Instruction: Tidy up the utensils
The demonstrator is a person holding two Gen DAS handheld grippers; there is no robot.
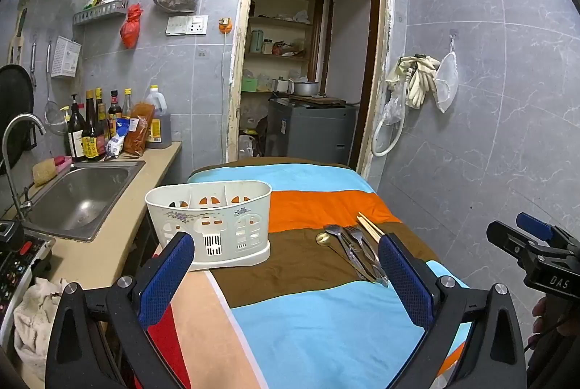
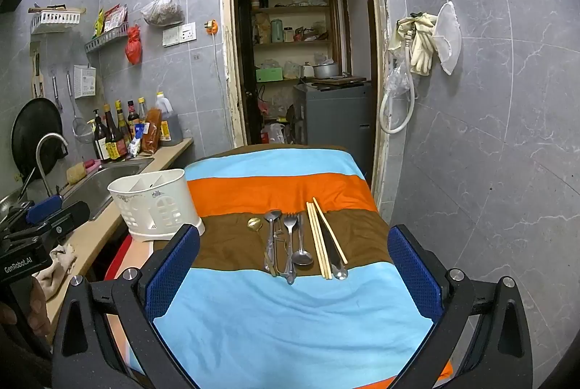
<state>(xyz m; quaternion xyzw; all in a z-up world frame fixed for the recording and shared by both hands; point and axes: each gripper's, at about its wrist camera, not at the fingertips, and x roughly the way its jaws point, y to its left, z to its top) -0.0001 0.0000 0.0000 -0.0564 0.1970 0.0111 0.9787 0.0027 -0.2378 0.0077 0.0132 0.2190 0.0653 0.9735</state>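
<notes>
A cream plastic utensil caddy [image 1: 214,226] [image 2: 154,204] with divided compartments stands at the left edge of the striped cloth. Loose utensils lie on the brown stripe: a gold spoon [image 2: 255,223], metal spoons and a fork [image 2: 290,244] [image 1: 357,253], and wooden chopsticks [image 2: 320,238] [image 1: 369,226]. My left gripper [image 1: 286,258] hovers open in front of the caddy and utensils, nothing between its blue pads. My right gripper [image 2: 293,255] hangs open before the utensils, apart from them. Each gripper shows at the edge of the other's view.
A striped cloth [image 2: 282,323] covers the table. To the left run a counter with a steel sink [image 1: 79,193], a faucet [image 1: 16,150] and sauce bottles [image 1: 94,128]. A doorway [image 1: 308,63] opens beyond the table; a tiled wall with hanging gloves [image 2: 420,41] stands right.
</notes>
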